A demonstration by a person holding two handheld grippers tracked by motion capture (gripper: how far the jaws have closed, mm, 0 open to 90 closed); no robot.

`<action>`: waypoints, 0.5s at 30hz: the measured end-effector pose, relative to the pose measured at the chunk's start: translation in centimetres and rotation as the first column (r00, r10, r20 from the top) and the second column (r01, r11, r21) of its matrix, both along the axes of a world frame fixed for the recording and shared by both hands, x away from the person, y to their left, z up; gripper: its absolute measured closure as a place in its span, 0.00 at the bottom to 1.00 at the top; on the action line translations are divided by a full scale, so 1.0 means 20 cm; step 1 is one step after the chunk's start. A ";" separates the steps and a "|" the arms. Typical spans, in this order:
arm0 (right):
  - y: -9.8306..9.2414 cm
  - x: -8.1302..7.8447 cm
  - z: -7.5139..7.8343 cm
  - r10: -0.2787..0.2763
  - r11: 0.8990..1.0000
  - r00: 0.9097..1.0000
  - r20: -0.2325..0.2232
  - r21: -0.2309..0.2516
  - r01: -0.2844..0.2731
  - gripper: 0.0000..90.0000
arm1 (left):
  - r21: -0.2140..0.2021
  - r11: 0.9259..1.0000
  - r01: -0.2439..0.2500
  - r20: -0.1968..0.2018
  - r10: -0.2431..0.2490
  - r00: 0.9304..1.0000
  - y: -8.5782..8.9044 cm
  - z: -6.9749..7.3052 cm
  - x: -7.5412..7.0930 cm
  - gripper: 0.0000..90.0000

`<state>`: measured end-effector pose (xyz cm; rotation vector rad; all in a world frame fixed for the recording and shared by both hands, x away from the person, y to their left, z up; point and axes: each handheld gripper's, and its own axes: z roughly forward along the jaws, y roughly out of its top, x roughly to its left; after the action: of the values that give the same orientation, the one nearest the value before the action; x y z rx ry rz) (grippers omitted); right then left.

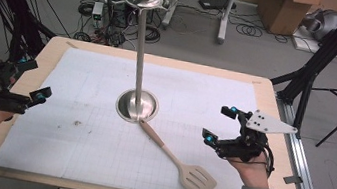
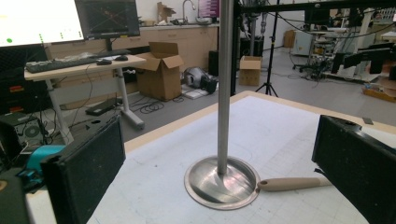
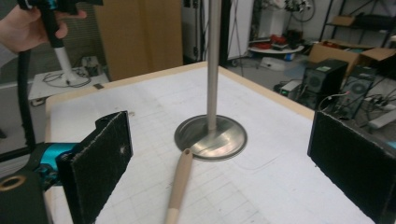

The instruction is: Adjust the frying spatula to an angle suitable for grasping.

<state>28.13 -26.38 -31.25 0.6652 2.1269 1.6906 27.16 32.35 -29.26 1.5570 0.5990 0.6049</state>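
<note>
Right gripper [image 1: 220,126] open, spatula [image 1: 181,163] just beside, untouched.

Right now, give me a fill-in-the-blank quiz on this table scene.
1. The spatula lies flat with its handle tip touching the stand's ____.
2. Both the left gripper and right gripper have their jaws ____.
3. The stand is made of ____.
Missing words: base; open; metal
</note>
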 end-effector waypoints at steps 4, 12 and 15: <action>0.02 0.02 -0.03 0.025 1.000 1.000 -0.013 -0.017 -0.026 0.17 | -0.003 1.000 -0.004 -0.005 0.004 1.000 0.01 -0.01 0.00 0.03; 0.07 0.06 -0.08 0.052 0.997 0.997 -0.059 -0.046 -0.055 0.18 | -0.001 1.000 -0.011 -0.010 0.011 1.000 0.02 -0.01 -0.01 0.03; 0.10 0.07 -0.09 0.077 0.994 0.994 -0.075 -0.069 -0.082 0.21 | 0.001 1.000 -0.017 -0.013 0.017 1.000 0.03 -0.02 -0.02 0.03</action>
<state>29.48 -24.42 -33.11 0.6377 2.2816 1.6440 26.84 33.00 -29.62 1.5589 0.6229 0.6080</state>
